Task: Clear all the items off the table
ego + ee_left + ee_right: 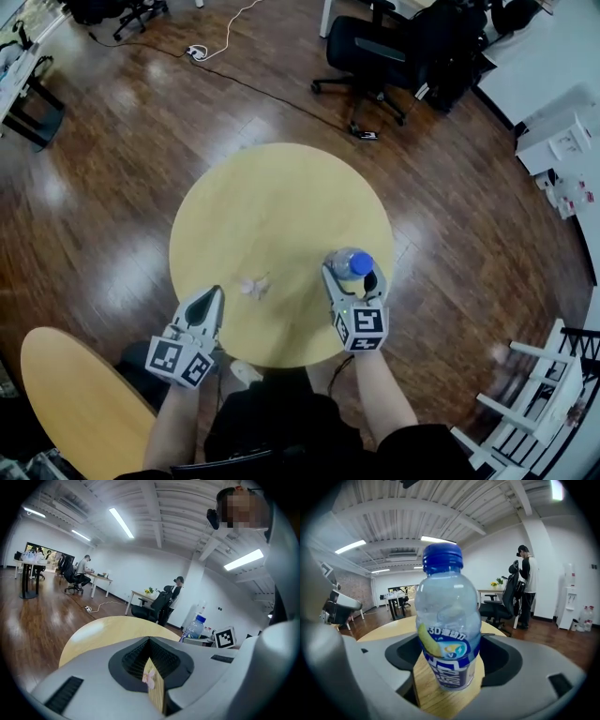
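A clear water bottle (351,263) with a blue cap and blue label stands upright on the round yellow table (272,197), near its front right edge. My right gripper (354,274) is open with one jaw on each side of the bottle (447,634). A small gap shows on both sides in the right gripper view. A small pink crumpled scrap (255,287) lies on the table just right of my left gripper (211,292). That gripper's jaws meet at the tips over the table's front edge and hold nothing. The scrap (149,678) shows through the slit below them.
A second yellow tabletop (75,403) sits at the lower left beside the person. A black office chair (375,56) stands beyond the table, and a white chair (534,412) is at the lower right. A cable and power strip (197,52) lie on the wood floor.
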The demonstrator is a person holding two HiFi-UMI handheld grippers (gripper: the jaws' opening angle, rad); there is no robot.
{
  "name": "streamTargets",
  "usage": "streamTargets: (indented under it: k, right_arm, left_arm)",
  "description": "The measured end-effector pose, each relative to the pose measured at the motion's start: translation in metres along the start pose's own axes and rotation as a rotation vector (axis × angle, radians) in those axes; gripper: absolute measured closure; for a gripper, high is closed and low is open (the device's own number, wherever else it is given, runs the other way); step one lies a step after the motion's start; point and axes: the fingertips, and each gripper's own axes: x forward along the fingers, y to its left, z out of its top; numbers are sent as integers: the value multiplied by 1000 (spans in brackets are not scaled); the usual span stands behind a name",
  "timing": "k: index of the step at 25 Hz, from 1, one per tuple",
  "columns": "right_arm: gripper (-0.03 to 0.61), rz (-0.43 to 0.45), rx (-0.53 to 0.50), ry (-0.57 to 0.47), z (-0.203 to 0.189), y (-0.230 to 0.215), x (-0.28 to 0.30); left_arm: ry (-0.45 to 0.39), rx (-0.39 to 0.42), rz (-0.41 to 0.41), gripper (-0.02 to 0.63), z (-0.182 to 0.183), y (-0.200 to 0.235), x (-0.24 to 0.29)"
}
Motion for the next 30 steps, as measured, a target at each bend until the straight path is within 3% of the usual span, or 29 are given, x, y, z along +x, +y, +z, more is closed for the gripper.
streamTargets:
  k: [8, 12, 20, 23, 30]
  right_arm:
    - [210, 5, -6, 35, -6, -2, 3]
    - [210, 28, -15, -25, 9, 9, -11]
    - [210, 86, -78, -93, 47, 30, -31]
    - [210, 153, -124, -141, 74, 67, -30]
    - [210, 463, -256, -239, 126, 224, -21]
  left_arm:
    - [0, -11, 20, 614, -3, 5, -5]
    - [-17, -13, -9, 614, 0, -2, -6]
    - [-140, 30, -4, 614, 28, -11, -41]
    - [-223, 51, 70, 614, 51, 7, -87]
    - [-425, 81, 392, 614, 83, 67, -248]
